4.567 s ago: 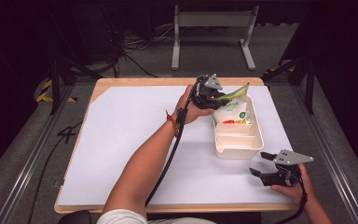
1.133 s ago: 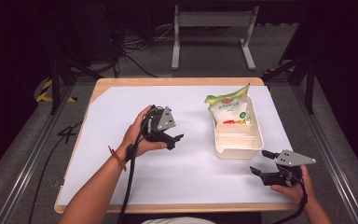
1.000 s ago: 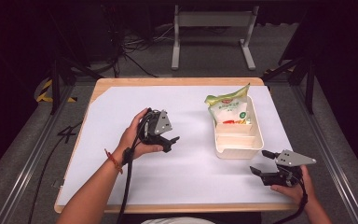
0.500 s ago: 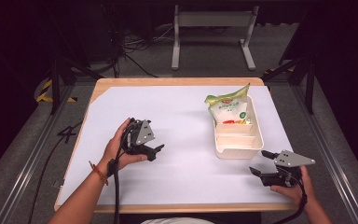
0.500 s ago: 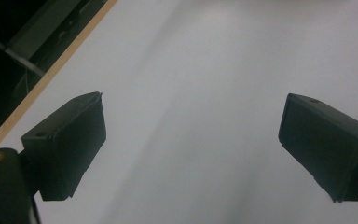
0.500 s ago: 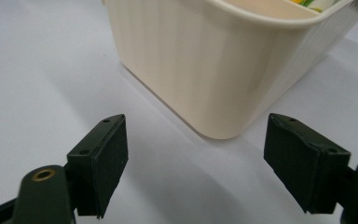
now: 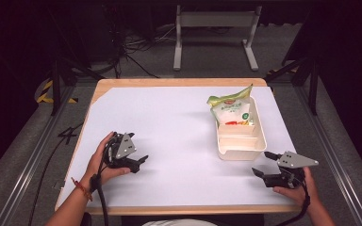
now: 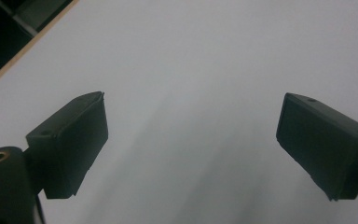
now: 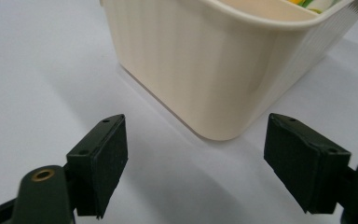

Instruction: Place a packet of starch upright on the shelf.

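A cream plastic bin [image 7: 241, 139] stands on the right half of the white table [image 7: 169, 122], and a green-and-white snack bag [image 7: 230, 110] leans in its far compartment. My left gripper [image 7: 139, 163] rests near the table's front left, open, with bare white surface between its jaws in the left gripper view [image 8: 191, 144]. My right gripper [image 7: 263, 166] sits at the front right, just short of the bin's near corner [image 9: 214, 79], open and empty [image 9: 196, 163].
The table's wooden edge [image 7: 169, 82] runs along the far side. A dark floor with cables and a metal stand [image 7: 214, 28] lies beyond. A cable [image 7: 101, 202] trails from the left gripper over the front edge.
My left gripper has let go of the snack bag in the bin and pulled back across the table to the front left. The right gripper has stayed where it was.
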